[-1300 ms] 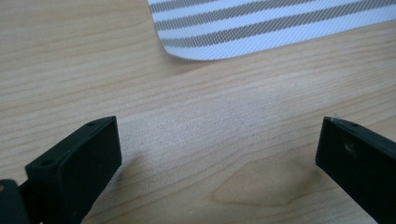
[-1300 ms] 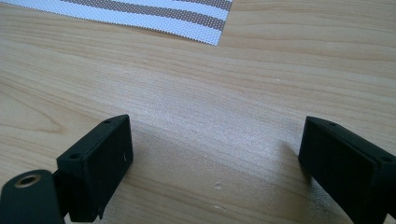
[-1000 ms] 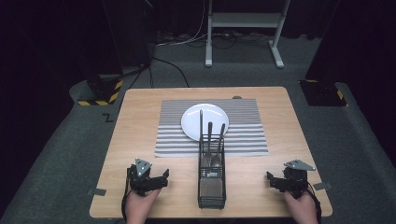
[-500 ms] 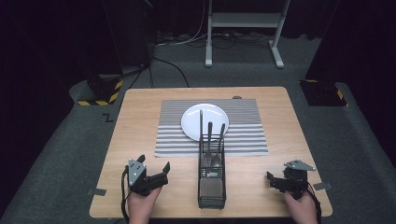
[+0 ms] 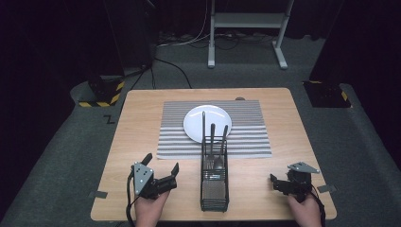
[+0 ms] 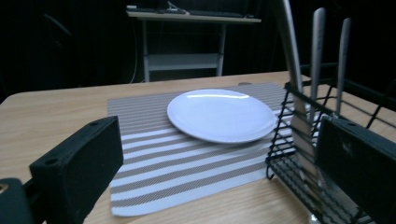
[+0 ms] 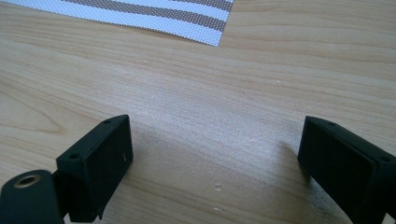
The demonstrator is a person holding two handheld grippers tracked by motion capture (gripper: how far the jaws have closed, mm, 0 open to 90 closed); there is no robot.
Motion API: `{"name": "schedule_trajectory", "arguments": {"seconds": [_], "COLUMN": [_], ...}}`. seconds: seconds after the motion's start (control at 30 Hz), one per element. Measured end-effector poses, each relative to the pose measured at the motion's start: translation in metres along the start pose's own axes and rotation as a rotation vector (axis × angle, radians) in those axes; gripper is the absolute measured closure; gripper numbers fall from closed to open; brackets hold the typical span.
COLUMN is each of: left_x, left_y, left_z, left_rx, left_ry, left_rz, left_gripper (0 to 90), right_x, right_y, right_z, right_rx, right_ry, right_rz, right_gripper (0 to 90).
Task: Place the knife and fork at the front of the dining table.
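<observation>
Black wire rack [image 5: 214,177] stands on the counter [image 5: 142,118], long axis running from the near edge toward the far edge, its far end just touching or overlapping the near border of the striped mat [image 5: 246,127]. Three metal handles rise upright from the rack's far compartment: a tall one [image 5: 204,125] on the left, two shorter ones [image 5: 212,135] beside it; which utensil each is cannot be told from the high view. In the left gripper view the same three handles [image 6: 317,51] stand side by side inside the rack [image 6: 299,154]. White plate [image 5: 207,123] lies on the mat just beyond the rack's far end, partly behind the handles; in the left gripper view the plate [image 6: 222,114] sits flat on the mat [image 6: 154,154], bare of food. Left tongs [image 5: 163,163] are raised off the counter to the left of the rack, near it but not touching, pointed forward and toward the rack and plate; jaws well apart, nothing between them. Left hand [image 5: 149,210] comes in at the near edge, left of the rack. Right tongs [image 5: 275,183] sit low over the counter well to the right of the rack, near the right near corner; jaws wide apart and holding nothing, with bare wood [image 7: 210,107] between them and a corner of the mat [image 7: 187,16] ahead. Right hand [image 5: 305,208] grips them from the near edge.
</observation>
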State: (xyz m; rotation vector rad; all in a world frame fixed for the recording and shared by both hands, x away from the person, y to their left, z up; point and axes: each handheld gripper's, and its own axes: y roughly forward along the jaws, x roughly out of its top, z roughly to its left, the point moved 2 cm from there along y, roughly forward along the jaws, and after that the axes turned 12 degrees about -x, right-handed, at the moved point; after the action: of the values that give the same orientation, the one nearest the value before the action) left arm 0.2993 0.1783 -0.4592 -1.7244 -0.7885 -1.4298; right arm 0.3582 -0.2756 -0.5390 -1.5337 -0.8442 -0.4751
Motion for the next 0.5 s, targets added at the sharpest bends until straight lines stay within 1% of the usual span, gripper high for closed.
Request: {"name": "schedule_trajectory", "arguments": {"seconds": [0.13,0.23,0.3,0.33,0.37,0.4,0.47,0.5], "left_x": [0.009,0.014,0.02,0.02,0.023,0.025,0.029,0.029], "left_y": [0.003,0.006,0.008,0.008,0.009,0.01,0.014,0.014], "left_z": [-0.006,-0.007,-0.009,-0.009,-0.01,-0.011,-0.013,-0.013], "left_rx": [-0.015,-0.017,-0.01,-0.01,-0.002,0.011,0.032,0.032], "left_ry": [-0.006,-0.012,0.001,0.001,0.003,0.006,0.024,0.024], "left_rz": [-0.027,-0.035,-0.037,-0.037,-0.039,-0.043,-0.052,-0.052], "left_gripper": [1.4,2.2,4.2,5.8,5.8,8.0,9.4,9.6], "right_x": [0.0,0.0,0.0,0.0,0.0,0.0,0.0,0.0], "right_y": [0.0,0.0,0.0,0.0,0.0,0.0,0.0,0.0], "right_z": [0.0,0.0,0.0,0.0,0.0,0.0,0.0,0.0], "right_rx": [0.0,0.0,0.0,0.0,0.0,0.0,-0.001,-0.001], "right_ry": [0.0,0.0,0.0,0.0,0.0,0.0,0.0,0.001], "right_rz": [0.0,0.0,0.0,0.0,0.0,0.0,0.0,0.0], "right_gripper": [9.8,9.8,9.8,9.8,9.8,9.8,9.9,9.8]}}
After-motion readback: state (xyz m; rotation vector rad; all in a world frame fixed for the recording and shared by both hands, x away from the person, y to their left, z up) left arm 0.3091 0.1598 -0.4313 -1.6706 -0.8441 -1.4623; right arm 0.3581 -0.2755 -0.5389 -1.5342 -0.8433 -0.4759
